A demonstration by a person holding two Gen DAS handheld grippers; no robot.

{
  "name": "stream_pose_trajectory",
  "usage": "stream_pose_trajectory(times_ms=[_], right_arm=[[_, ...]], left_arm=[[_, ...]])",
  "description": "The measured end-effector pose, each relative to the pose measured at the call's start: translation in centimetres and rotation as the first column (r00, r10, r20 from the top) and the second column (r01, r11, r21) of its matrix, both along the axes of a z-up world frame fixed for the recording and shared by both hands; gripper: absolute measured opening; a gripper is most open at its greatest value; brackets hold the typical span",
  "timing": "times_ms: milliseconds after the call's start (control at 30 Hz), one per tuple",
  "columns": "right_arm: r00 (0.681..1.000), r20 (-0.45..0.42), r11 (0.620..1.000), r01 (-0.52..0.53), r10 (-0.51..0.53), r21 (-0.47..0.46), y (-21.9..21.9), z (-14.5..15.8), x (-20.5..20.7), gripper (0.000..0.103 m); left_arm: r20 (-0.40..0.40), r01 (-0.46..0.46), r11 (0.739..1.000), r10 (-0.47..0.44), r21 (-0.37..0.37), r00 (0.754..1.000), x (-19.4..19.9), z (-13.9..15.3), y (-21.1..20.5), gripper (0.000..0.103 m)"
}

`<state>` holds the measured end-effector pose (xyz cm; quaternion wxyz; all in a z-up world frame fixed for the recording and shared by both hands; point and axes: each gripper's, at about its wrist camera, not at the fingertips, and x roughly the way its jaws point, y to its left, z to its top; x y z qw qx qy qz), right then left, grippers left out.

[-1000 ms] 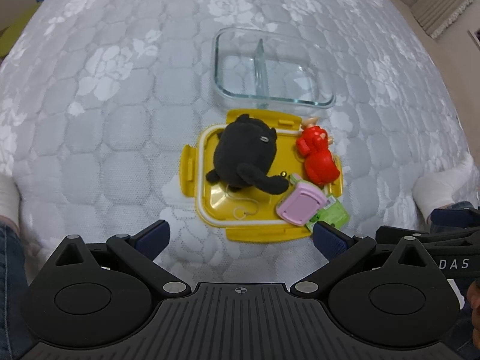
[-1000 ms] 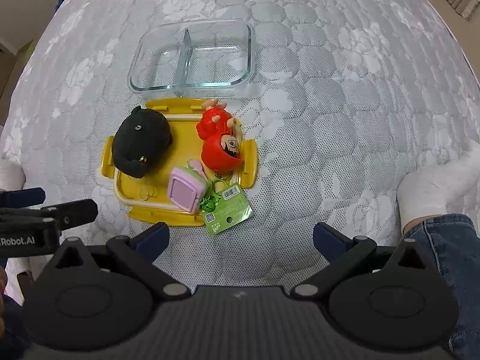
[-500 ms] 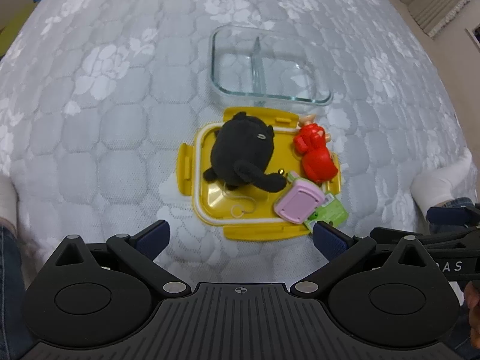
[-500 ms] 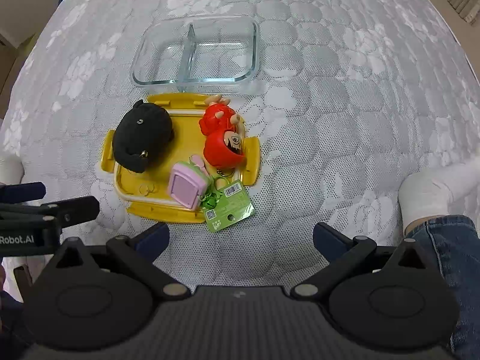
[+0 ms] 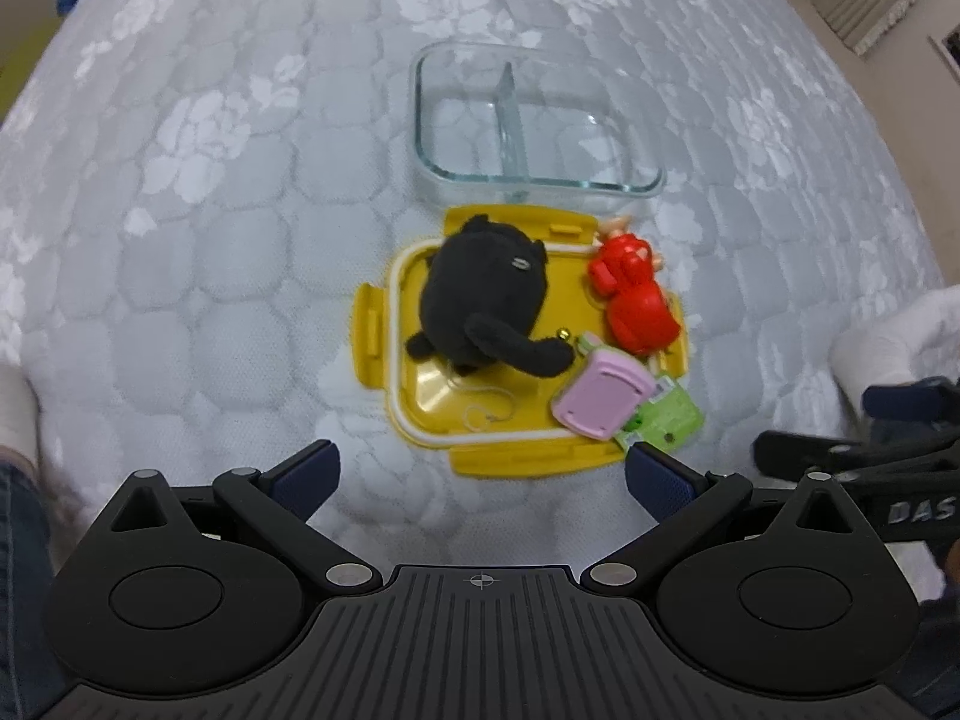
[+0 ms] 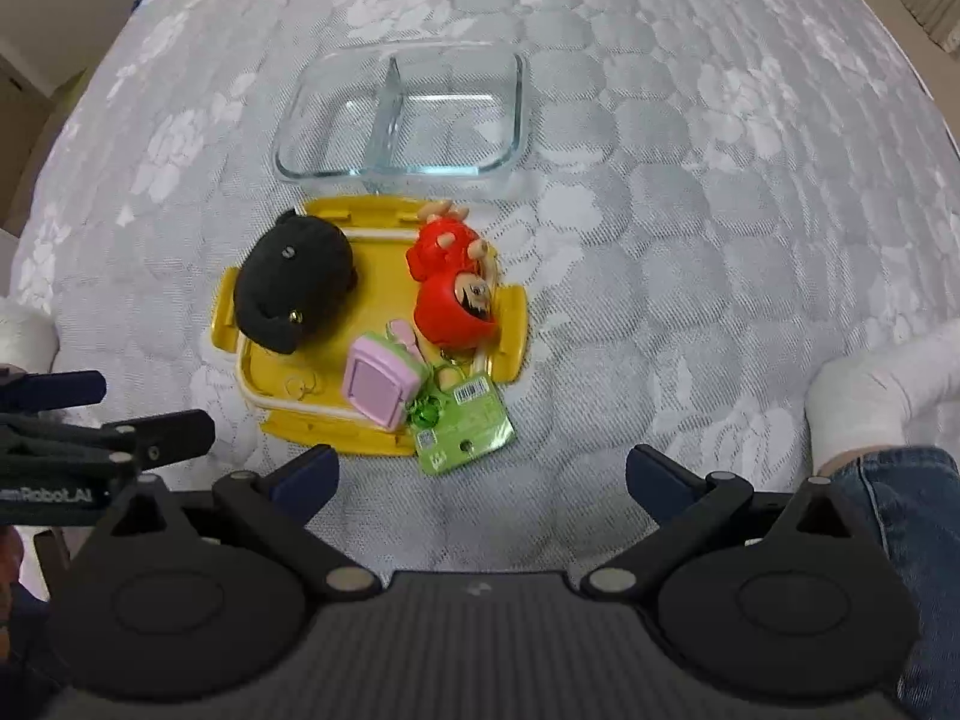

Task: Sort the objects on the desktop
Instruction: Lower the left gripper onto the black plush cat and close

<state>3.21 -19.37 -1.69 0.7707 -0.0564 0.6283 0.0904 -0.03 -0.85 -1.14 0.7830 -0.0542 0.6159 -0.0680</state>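
A yellow container lid lies on the quilted bed cover. On it sit a black plush toy, a red figurine, and a pink toy with a green tag. A clear two-compartment glass container stands empty just beyond the lid. My left gripper is open and empty, near the lid's front edge. My right gripper is open and empty, just in front of the green tag.
The grey floral quilted cover spreads all around. White-socked feet lie at the right and left edges. The other gripper shows at the right of the left wrist view and the left of the right wrist view.
Both grippers have moved slightly farther from the lid and toys, which now appear a little smaller and higher in each view. Nothing was grasped; the objects have not moved.
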Motion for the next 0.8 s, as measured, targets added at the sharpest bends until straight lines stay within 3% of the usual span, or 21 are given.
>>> stream_pose_trajectory(times_ms=[333,433,567,667,800], right_arm=[[0.998,0.012,0.998,-0.061,0.061,0.019,-0.2,-1.1,3.2,0.102],[0.997,0.015,0.997,-0.08,0.079,0.024,-0.2,-1.4,4.2,0.102],[0.988,0.038,0.988,-0.152,0.152,-0.014,0.6,-2.0,5.5,0.101],[0.981,0.017,0.98,-0.195,0.195,0.037,1.2,-3.2,5.4,0.097],[0.988,-0.012,0.978,-0.154,0.157,0.138,0.8,-3.5,5.9,0.093]], left_arm=[[-0.028,0.104,0.993,-0.102,0.049,0.994,2.9,-2.4,-0.3,0.103],[-0.006,0.051,0.998,-0.051,-0.029,0.999,5.0,-3.9,1.0,0.103],[-0.084,-0.06,0.994,0.052,-0.093,0.995,7.0,-6.4,2.8,0.103],[-0.103,-0.037,0.995,0.027,-0.093,0.994,7.8,-7.7,2.7,0.103],[-0.14,-0.002,0.991,-0.017,-0.134,0.99,7.8,-8.7,1.4,0.103]])
